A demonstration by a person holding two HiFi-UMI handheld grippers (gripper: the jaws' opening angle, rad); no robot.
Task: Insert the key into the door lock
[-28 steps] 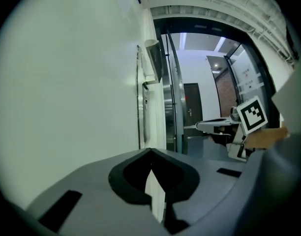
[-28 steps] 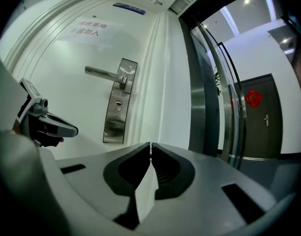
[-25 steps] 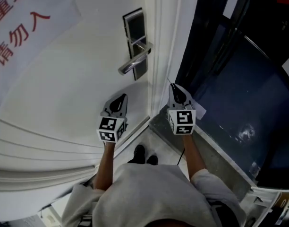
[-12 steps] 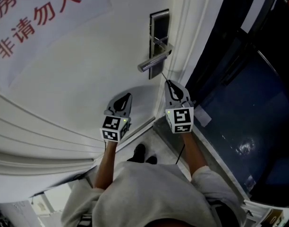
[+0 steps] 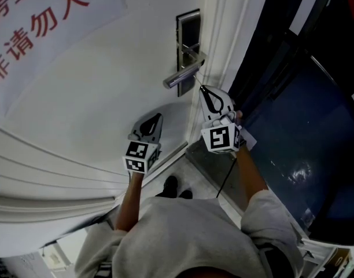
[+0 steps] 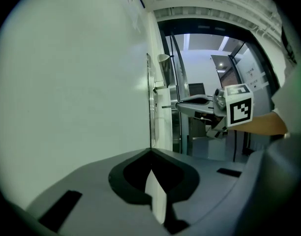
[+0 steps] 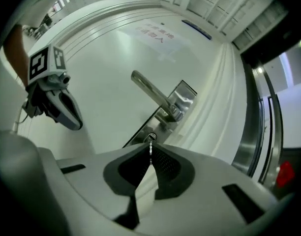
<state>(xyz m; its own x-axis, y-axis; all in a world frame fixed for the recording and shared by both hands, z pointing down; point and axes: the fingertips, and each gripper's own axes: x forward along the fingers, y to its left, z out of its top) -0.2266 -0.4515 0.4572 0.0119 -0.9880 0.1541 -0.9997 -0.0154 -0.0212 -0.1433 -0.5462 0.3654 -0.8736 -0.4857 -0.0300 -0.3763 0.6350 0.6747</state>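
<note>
Here, well up and to the left of the left gripper (image 5: 157, 119), a paper sign (image 5: 35, 19) with red characters is stuck on the white door (image 5: 96, 103). That gripper hovers close beside the door face. Its jaws are closed tip to tip with nothing between them. In the left gripper view the door's edge runs straight ahead of these jaws, and the right gripper shows off to their right, higher up.

Further right, a metal lock plate (image 5: 188, 28) sits near the door's edge. Its lever handle (image 5: 180, 77) slants down and away from the plate. In the right gripper view this handle stands above and ahead of the right jaws, reaching up to their left.

The right gripper (image 7: 150, 156) points at the plate just under the handle. Its jaws are pinched tight on the key (image 7: 150, 149), whose thin blade sticks out from the jaw tips. The blade's end lies right at the small round keyhole (image 7: 151, 137), directly ahead of the jaws. Whether it has entered I cannot tell. The white door frame (image 5: 226, 33) rises just to the right of these jaws.
</note>
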